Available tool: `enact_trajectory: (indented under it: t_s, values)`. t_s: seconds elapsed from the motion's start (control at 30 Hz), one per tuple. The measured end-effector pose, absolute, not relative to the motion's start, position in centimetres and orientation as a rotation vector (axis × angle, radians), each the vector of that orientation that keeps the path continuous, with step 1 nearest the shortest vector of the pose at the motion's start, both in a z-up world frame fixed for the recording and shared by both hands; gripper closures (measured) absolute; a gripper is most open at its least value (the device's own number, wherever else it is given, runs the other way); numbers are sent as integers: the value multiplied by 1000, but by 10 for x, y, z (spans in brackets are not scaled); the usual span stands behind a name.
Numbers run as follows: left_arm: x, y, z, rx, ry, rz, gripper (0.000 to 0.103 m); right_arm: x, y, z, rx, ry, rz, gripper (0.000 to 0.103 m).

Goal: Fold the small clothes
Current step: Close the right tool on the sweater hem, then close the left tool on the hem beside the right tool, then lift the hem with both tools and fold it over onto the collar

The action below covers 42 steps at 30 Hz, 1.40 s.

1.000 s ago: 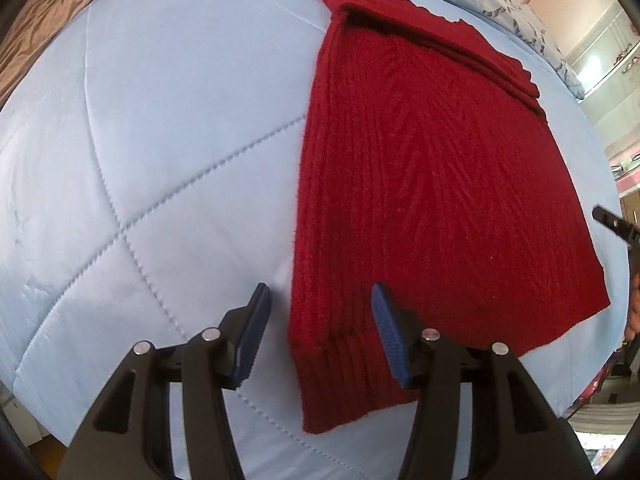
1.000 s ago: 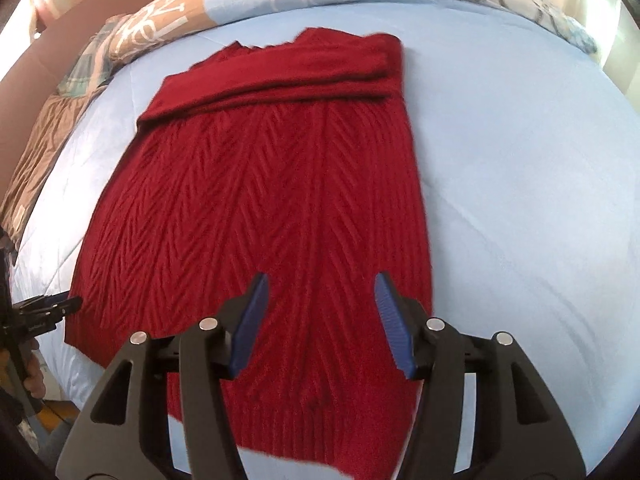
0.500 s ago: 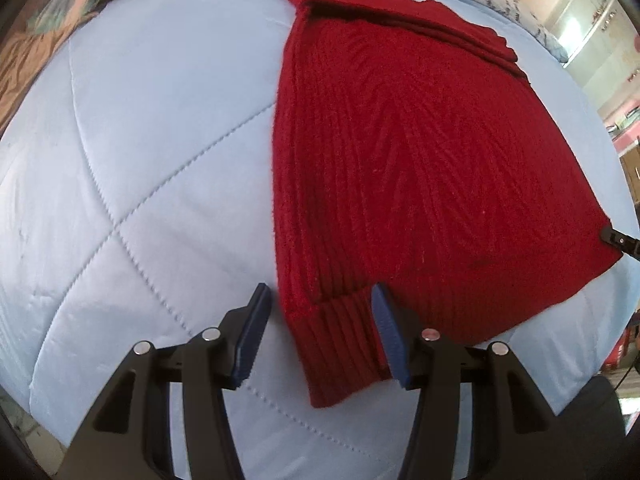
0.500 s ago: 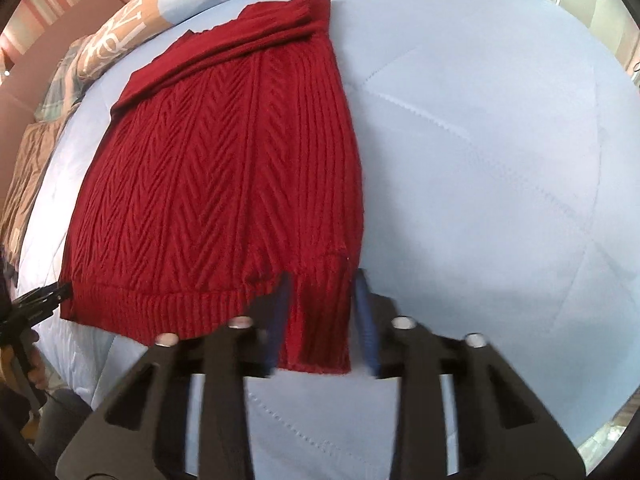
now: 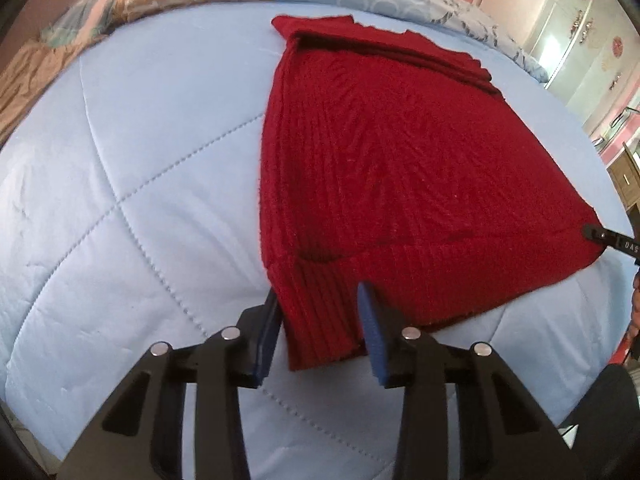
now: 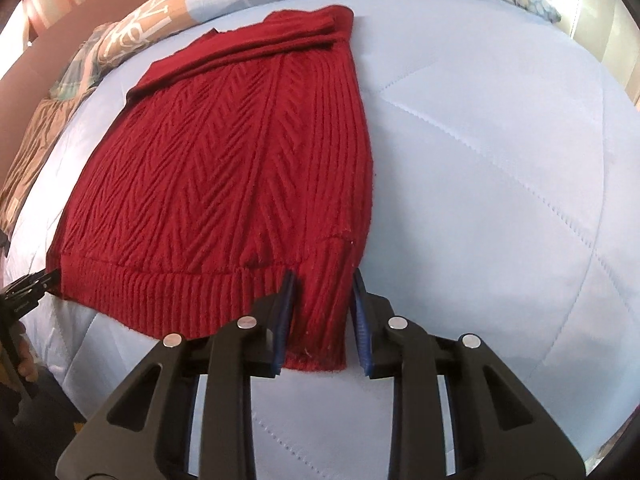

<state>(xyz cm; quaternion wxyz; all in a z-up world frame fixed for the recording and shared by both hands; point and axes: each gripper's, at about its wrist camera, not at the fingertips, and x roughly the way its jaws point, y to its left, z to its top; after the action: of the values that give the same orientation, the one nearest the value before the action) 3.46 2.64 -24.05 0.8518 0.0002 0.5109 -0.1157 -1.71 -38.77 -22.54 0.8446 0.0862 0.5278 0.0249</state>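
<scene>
So the red sweater [image 6: 224, 184] is lying flat on the pale blue quilt [image 6: 500, 160] of the bed, sleeves already tucked across up at the far end, ribbed hem nearest the cameras. That layout makes sense: body smoothed out, hem facing the person, so the next fold can go bottom-to-top in one go.

Each tool has gone for one bottom corner. The right tool [image 6: 320, 312] has its blue pads pinched in on the corner of the hem on its side, jaws narrowed down with the knit bunched between them, so I'd call that a real grip. The left tool [image 5: 320, 328] is at the opposite corner; its jaws have just been closing and the ribbed corner sits between them. The pad on the outer edge looks to be touching the knit, the other one looks right up against it too, but I can't say for sure it's fully clamped yet.

Grabbing both corners keeps the hem straight, so when it's lifted the sweater shouldn't twist or sag to one side. If the left isn't tight, that corner could slip.
</scene>
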Motion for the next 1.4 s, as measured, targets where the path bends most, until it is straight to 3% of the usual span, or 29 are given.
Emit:
enact_trajectory:
  t_s: [0.37, 0.7, 0.83, 1.03, 1.4]
  values:
    - [18, 29, -249, 4, 933, -249, 65, -41, -381, -237, 180, 950, 5, 77]
    - [16, 21, -250, 78, 922, -215, 64, -51, -380, -232, 185, 898, -19, 77]
    - [17, 11, -248, 118, 918, -202, 73, -53, -377, -231, 163, 912, -30, 87]
    - [17, 11, -245, 129, 918, -201, 90, -46, -372, -232, 129, 961, -20, 93]
    - [18, 10, -235, 156, 896, -250, 95, -45, -370, -227, 19, 944, 61, 95]
